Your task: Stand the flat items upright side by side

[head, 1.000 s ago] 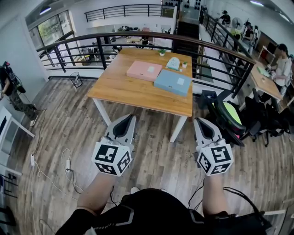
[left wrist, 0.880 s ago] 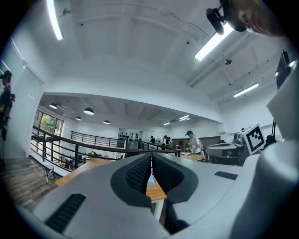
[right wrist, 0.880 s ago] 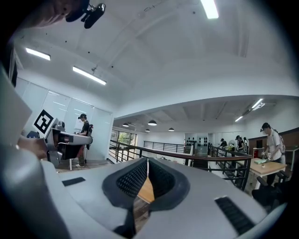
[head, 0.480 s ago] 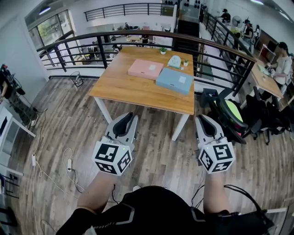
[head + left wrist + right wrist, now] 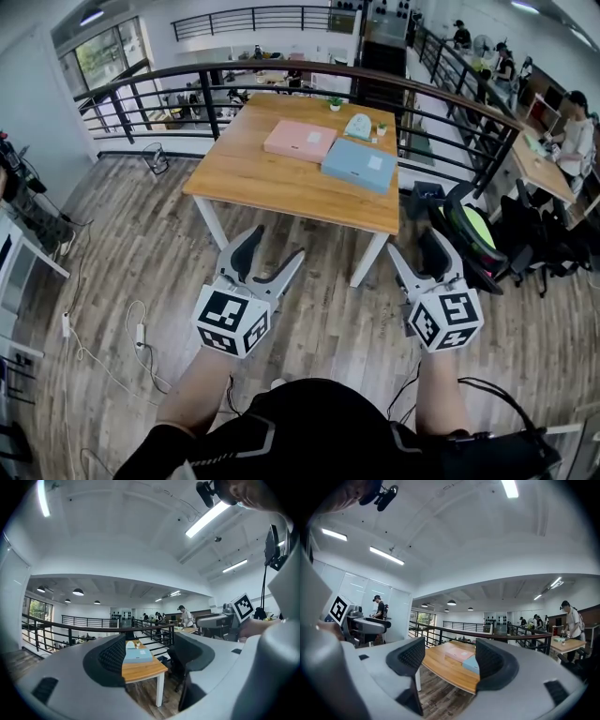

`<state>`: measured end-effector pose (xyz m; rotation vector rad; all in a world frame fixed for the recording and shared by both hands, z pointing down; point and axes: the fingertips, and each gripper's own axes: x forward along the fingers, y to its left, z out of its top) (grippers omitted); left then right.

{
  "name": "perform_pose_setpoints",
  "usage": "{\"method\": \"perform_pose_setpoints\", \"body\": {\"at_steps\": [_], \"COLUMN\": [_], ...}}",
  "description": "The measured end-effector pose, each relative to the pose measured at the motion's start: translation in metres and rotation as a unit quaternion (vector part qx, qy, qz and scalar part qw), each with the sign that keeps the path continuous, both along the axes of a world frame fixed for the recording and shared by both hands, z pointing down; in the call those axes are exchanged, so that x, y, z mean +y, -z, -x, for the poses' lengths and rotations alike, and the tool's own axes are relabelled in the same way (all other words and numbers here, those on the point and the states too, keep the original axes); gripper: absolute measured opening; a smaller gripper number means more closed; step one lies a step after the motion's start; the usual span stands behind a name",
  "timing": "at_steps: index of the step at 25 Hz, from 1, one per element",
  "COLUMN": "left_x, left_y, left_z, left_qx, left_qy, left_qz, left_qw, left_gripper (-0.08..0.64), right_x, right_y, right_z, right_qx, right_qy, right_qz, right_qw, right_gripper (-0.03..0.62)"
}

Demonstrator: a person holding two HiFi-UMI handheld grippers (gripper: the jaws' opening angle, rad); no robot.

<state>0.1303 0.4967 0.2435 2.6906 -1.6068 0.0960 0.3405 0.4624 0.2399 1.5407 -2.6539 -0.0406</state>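
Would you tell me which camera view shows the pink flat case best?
The head view: the pink flat case lies fully visible from above beside the blue case. The right gripper view shows it low and foreshortened; the left gripper view doesn't show it.

"Can any writing be read on the table (image 5: 262, 183)?"

"None. The pink folder (image 5: 298, 141) has a small white label (image 5: 308, 141) on its cover. The blue folder (image 5: 359, 165), at its four o'clock, has one too, but both labels are too small to make out."

"And the grippers?"

"The left gripper (image 5: 275, 246) bears a cube (image 5: 228, 322) with black-and-white square markers, and so does the right gripper (image 5: 414, 248). These are patterns only, without letters or digits. No brand, number or sign can be read anywhere else."
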Motion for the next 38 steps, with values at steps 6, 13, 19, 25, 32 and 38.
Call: {"method": "perform_pose_setpoints", "body": {"at_steps": [6, 13, 19, 25, 32, 38], "left_x": [-0.001, -0.004, -0.013, -0.031, -0.083, -0.145], "left_y": [0.000, -0.005, -0.011, -0.011, -0.008, 0.005], "left_z": [0.022, 0.056, 0.082, 0.103, 0.118, 0.113], "left_qx": [0.007, 0.035, 0.036, 0.025, 0.011, 0.000], "left_qy": [0.002, -0.012, -0.021, -0.005, 0.038, 0.060], "left_qz": [-0.006, 0.007, -0.007, -0.019, -0.024, -0.022], "left_qw": [1.0000, 0.9993, 0.9991, 0.9995, 0.9990, 0.9980], "left_gripper": [0.337, 0.341, 0.341, 0.341, 0.341, 0.341], "right_x": [-0.001, -0.005, -0.012, -0.036, -0.109, -0.179], "right_y": [-0.003, -0.010, -0.018, -0.018, -0.022, -0.021], "right_z": [0.021, 0.054, 0.086, 0.105, 0.121, 0.120], "right_qx": [0.004, 0.012, 0.033, 0.031, 0.014, 0.008], "right_qy": [0.001, 0.004, 0.011, 0.022, 0.058, 0.089], "right_qz": [0.007, 0.016, 0.017, 0.018, 0.014, 0.013], "right_qw": [1.000, 1.000, 0.999, 0.999, 0.998, 0.996], "right_gripper": [0.348, 0.356, 0.356, 0.354, 0.354, 0.354]}}
